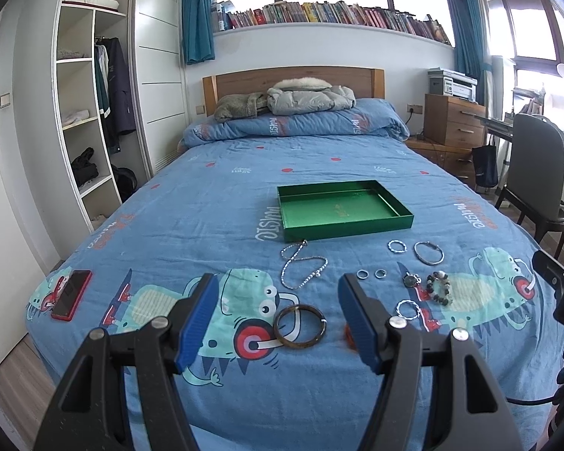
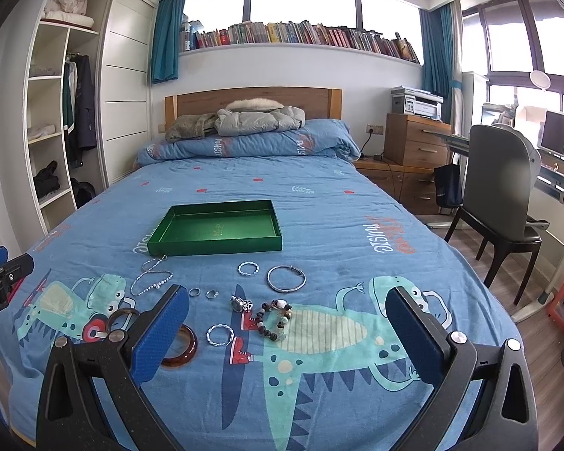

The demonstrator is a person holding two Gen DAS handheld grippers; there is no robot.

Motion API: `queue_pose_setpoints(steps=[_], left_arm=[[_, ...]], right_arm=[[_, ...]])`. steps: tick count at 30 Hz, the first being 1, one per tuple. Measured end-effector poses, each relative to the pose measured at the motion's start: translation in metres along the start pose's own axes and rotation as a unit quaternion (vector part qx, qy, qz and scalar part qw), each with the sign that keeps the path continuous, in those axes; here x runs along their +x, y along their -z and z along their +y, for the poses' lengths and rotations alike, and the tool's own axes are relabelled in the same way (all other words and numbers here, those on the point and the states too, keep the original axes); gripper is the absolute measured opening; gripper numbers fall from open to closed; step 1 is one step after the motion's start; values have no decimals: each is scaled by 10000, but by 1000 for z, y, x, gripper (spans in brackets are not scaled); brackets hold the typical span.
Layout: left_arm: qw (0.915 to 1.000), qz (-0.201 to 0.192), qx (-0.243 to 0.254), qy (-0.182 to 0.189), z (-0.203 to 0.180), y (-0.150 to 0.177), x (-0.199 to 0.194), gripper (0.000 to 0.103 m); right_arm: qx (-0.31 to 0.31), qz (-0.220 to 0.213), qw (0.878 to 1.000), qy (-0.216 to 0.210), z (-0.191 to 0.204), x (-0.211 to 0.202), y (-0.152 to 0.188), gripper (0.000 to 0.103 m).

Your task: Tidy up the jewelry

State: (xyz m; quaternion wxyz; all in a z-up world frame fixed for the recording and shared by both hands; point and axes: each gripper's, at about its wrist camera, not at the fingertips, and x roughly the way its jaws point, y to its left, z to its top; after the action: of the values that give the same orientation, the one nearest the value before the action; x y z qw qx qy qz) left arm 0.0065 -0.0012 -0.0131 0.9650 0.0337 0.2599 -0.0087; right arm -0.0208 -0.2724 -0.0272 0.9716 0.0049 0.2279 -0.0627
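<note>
An empty green tray [image 1: 282, 197] [image 2: 158, 242] lies mid-bed. Nearer me, jewelry is spread on the blue bedspread: a silver chain necklace [image 1: 300, 265] [image 2: 150, 276], two small rings [image 1: 370, 273] [image 2: 202, 293], silver bangles [image 1: 428, 252] [image 2: 285, 279], a watch [image 1: 410, 280] [image 2: 240, 303], a beaded bracelet [image 1: 440, 287] [image 2: 276, 317], a dark brown bangle [image 1: 300, 325] and an amber bangle [image 2: 180, 345]. My left gripper [image 1: 278, 297] is open above the dark bangle. My right gripper [image 2: 287, 310] is open above the beaded bracelet.
A red phone [image 1: 71, 295] lies at the bed's left edge. A folded duvet and jackets [image 1: 304, 101] sit at the headboard. A wardrobe [image 1: 90, 112] stands left; a chair [image 2: 504, 206], drawers and a desk stand right.
</note>
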Motion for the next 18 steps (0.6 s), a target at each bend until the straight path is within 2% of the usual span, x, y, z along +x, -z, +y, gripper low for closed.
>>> queue_pose_setpoints(steps=[9, 18], left_arm=[[10000, 56, -36, 22, 2, 0, 3, 64], [9998, -11, -69, -169, 11, 0, 1, 64]], right_arm=[[-14, 9, 10000, -49, 0, 3, 2, 103], [20, -15, 10000, -22, -3, 0, 4, 103]])
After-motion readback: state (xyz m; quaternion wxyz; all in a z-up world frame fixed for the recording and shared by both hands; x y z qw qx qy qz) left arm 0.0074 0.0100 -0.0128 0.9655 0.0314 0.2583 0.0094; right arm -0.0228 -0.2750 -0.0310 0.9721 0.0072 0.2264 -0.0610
